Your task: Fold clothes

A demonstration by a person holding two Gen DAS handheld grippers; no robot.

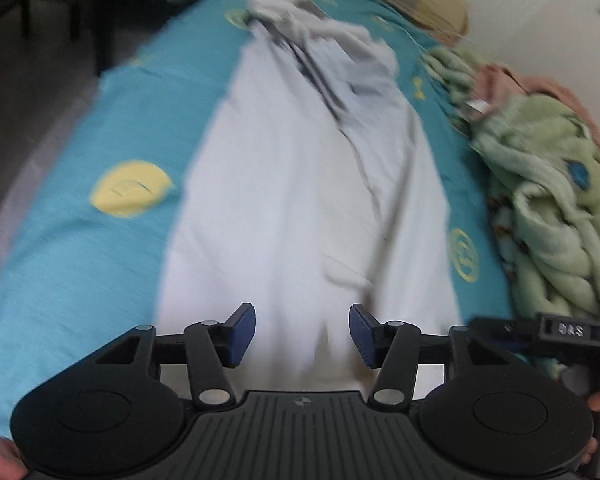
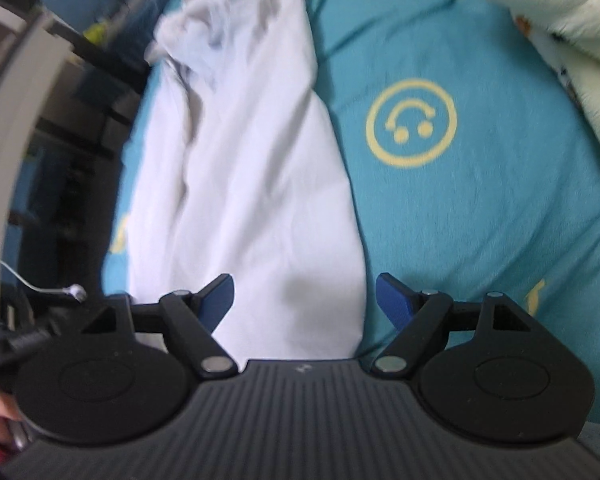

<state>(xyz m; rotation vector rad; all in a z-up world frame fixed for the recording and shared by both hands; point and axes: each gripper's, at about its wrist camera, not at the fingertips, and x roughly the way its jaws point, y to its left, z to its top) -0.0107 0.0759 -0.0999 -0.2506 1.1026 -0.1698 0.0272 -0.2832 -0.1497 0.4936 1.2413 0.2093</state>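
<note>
Both tongs, left (image 1: 302, 336) and right (image 2: 305, 304), spread over white garment (image 1: 300, 200) (teal sheet (image 1: 100, 140) bare around).

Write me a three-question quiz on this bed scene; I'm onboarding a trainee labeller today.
1. True or false: the left tool is clamped on the white garment.
2. The right tool is: A) open and empty, B) shut on cloth, C) out of view.
3. Fill in: beside the garment, on the teal bedsheet, is a yellow ______ face print.

Key
1. False; its jaws stand apart, holding nothing.
2. A
3. smiley
</note>
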